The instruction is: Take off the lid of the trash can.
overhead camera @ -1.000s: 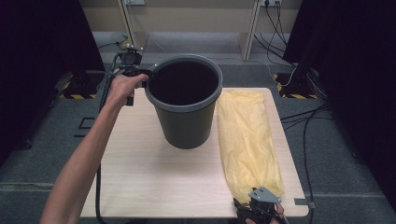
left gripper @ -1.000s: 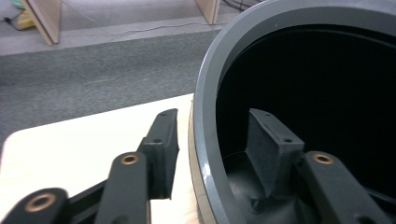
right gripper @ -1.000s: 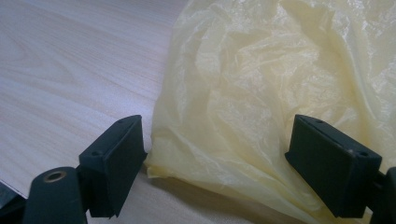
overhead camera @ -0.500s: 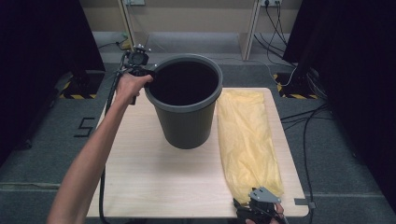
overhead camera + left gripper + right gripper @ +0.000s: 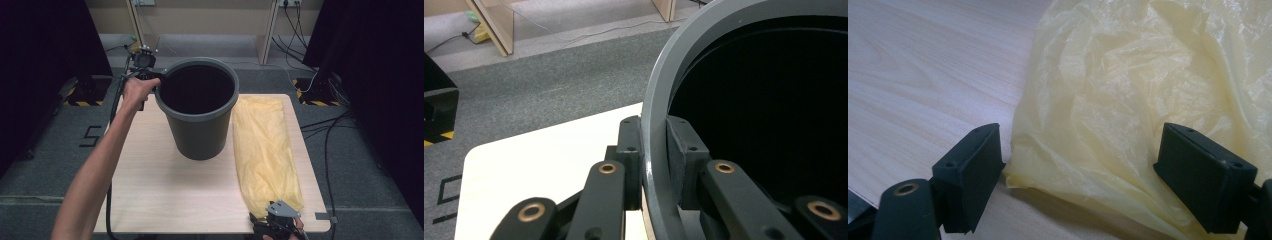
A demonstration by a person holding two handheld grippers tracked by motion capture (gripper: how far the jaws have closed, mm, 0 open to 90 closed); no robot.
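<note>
A dark grey plastic bin [image 5: 197,125] stands upright in the middle of the wooden table [image 5: 150,175]. My left gripper [image 5: 156,79] is at the bin's far-left rim [image 5: 659,100]. Its jaws have just been closing and now stand one outside and one inside the wall, pads pressed on the rim, left gripper [image 5: 655,131]. A crumpled yellow plastic bag [image 5: 262,145] lies flat along the table's right side. At the table's near edge my right gripper [image 5: 278,221] is open, right gripper [image 5: 1083,150]. The near end of the bag [image 5: 1128,100] lies between its pads, untouched.
Grey carpet surrounds the table, with cables [image 5: 330,130] trailing on the right. Wooden furniture legs [image 5: 267,30] stand at the back. Black drapes [image 5: 380,75] hang on both sides. Bare tabletop lies in front of the bin.
My left hand has edged slightly closer to the bin's rim. The bin, the bag and my right gripper have kept still.
</note>
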